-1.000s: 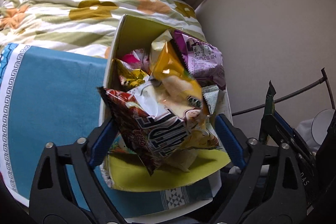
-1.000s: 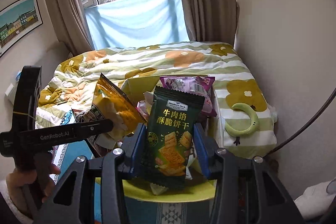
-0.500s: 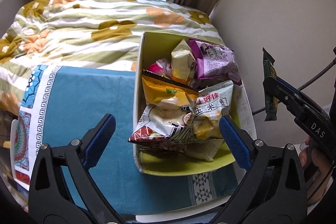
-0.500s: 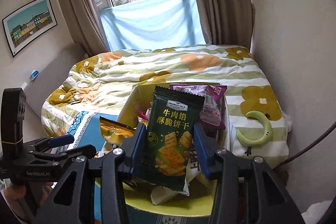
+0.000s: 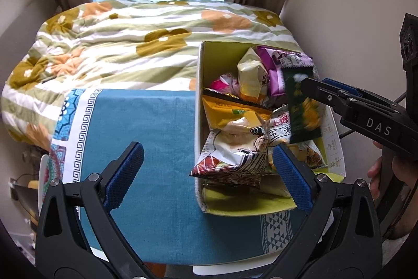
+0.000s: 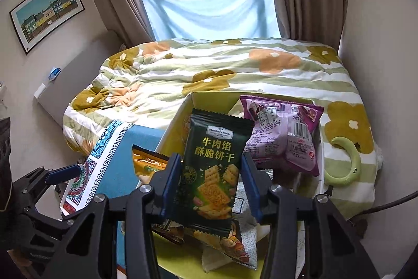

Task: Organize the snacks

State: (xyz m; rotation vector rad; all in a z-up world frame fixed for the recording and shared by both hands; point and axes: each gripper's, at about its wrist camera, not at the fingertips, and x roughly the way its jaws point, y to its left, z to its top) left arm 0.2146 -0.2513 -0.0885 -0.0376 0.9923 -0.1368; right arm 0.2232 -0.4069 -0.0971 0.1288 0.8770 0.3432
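Green biscuit packet (image 6: 213,169) clamped in right hand-held gripper (image 6: 211,182) | left hand-held gripper (image 5: 206,174) wide apart, empty

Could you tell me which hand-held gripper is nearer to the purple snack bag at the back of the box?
Right. The right hand-held gripper, clamping the dark green cracker packet, sits just before the purple snack bag; the open left hand-held gripper hangs back at the box's near end.

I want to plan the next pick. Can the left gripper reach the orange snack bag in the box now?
Probably yes. The left gripper is open and empty, and the orange snack bag lies uncovered on top in the box. The right gripper's green packet hangs beside it, not over it.
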